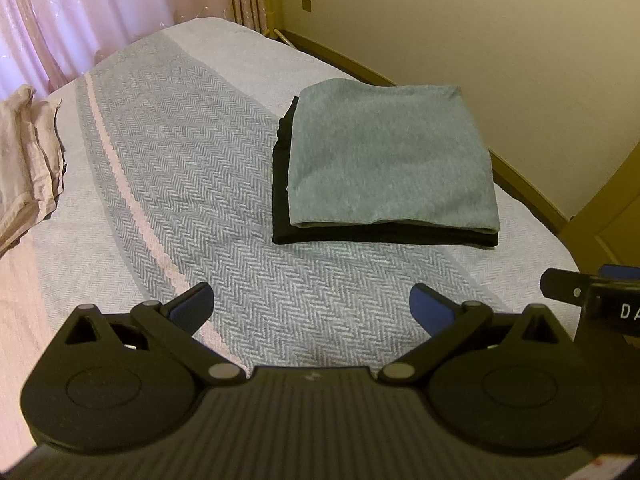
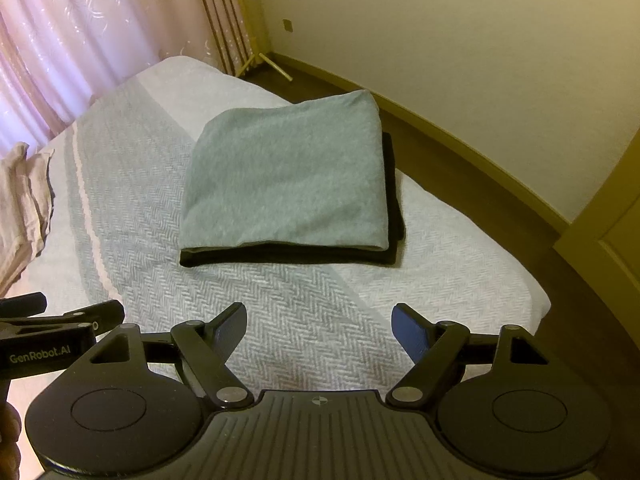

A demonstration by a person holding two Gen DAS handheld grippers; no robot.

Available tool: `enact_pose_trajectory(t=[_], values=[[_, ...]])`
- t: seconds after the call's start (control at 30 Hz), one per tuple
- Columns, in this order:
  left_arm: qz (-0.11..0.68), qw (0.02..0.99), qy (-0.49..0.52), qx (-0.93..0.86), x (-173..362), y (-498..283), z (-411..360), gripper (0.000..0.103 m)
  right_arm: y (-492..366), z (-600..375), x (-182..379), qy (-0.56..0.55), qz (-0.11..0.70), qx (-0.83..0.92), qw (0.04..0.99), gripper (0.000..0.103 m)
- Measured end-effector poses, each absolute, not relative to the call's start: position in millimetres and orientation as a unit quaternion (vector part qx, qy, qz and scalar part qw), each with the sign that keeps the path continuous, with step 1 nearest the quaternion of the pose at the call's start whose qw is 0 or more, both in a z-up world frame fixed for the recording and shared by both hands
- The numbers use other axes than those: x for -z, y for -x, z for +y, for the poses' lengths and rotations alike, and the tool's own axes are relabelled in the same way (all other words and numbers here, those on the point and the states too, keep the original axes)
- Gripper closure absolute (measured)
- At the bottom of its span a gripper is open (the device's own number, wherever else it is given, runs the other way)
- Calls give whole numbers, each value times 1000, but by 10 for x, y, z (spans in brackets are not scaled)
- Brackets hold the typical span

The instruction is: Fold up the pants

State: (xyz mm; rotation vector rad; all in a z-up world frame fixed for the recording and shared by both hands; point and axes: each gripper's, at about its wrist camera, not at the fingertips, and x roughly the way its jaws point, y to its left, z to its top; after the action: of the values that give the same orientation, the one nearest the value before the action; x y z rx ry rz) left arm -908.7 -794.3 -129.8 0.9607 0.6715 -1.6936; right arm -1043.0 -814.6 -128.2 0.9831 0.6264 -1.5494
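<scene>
Folded grey pants lie in a neat rectangle on top of a folded black garment on the bed. My left gripper hovers open above the bedspread, short of the stack, with nothing between its blue-padded fingers. My right gripper is open too, held back from the stack's near edge and empty. The right gripper's body shows at the right edge of the left wrist view. The left gripper's body shows at the left of the right wrist view.
The bed wears a grey-and-white herringbone spread. A crumpled beige garment lies at the left. Pink curtains hang behind. Dark floor and a cream wall run along the bed's right side.
</scene>
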Motion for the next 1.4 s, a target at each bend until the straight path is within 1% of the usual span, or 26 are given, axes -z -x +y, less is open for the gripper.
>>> enact_pose_trajectory(t=[1.4], values=[[269,515,-398,710,1272,9230,-7923,1,10549,-8118,1182,-415,259,661,568,26]])
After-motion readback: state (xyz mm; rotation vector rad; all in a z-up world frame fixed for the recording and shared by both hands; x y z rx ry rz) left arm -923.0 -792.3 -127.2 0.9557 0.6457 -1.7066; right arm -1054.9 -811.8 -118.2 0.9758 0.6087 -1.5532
